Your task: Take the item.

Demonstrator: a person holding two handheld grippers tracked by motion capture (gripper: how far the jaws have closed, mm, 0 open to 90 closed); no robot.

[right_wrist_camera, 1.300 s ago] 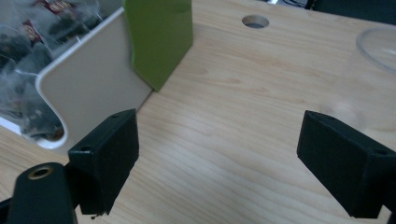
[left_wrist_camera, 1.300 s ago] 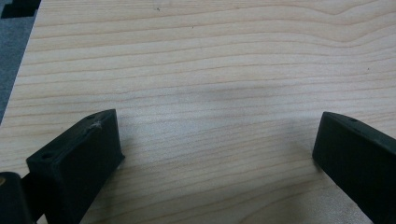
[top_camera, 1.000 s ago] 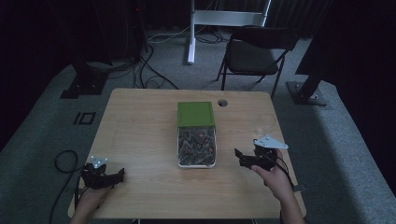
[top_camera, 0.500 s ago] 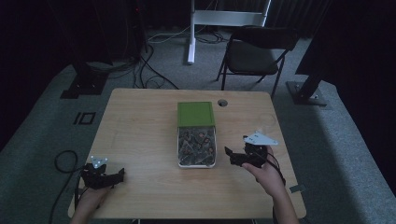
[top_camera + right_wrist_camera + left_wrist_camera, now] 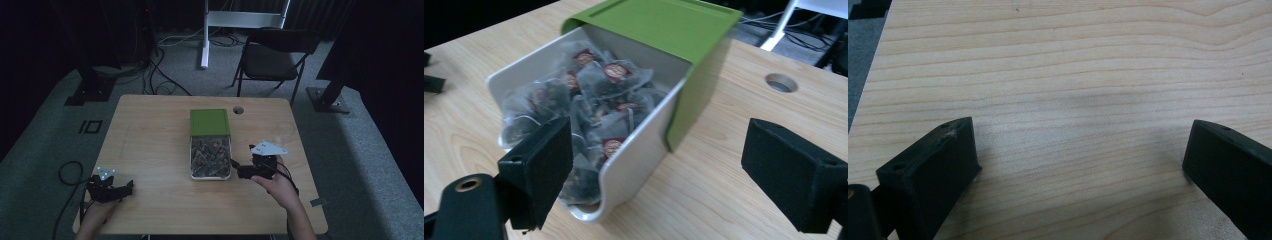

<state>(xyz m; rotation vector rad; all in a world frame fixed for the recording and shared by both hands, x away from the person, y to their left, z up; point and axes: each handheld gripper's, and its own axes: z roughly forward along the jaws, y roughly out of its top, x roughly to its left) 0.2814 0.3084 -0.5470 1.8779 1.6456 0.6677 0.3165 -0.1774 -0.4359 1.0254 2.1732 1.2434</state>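
A white box point(image 5: 210, 159) full of tea bags point(image 5: 591, 97) lies mid-table, its green lid point(image 5: 209, 122) slid back over the far half. My right gripper point(image 5: 240, 171) is open at the box's near right corner. In the right gripper view the box's white side wall point(image 5: 636, 160) sits between the spread jaws of the right gripper point(image 5: 656, 150). My left gripper point(image 5: 126, 188) rests open near the front left edge. The left gripper view has the left gripper point(image 5: 1082, 135) with nothing but bare wood between its jaws.
The wooden table point(image 5: 150, 135) has a round cable hole point(image 5: 238, 110) behind the box. A black folding chair point(image 5: 272, 57) and a white stand point(image 5: 205, 35) are on the floor beyond the far edge. Cables point(image 5: 67, 172) trail at the left.
My right gripper has moved left across the table, up to the box's right side. The left gripper has stayed put.
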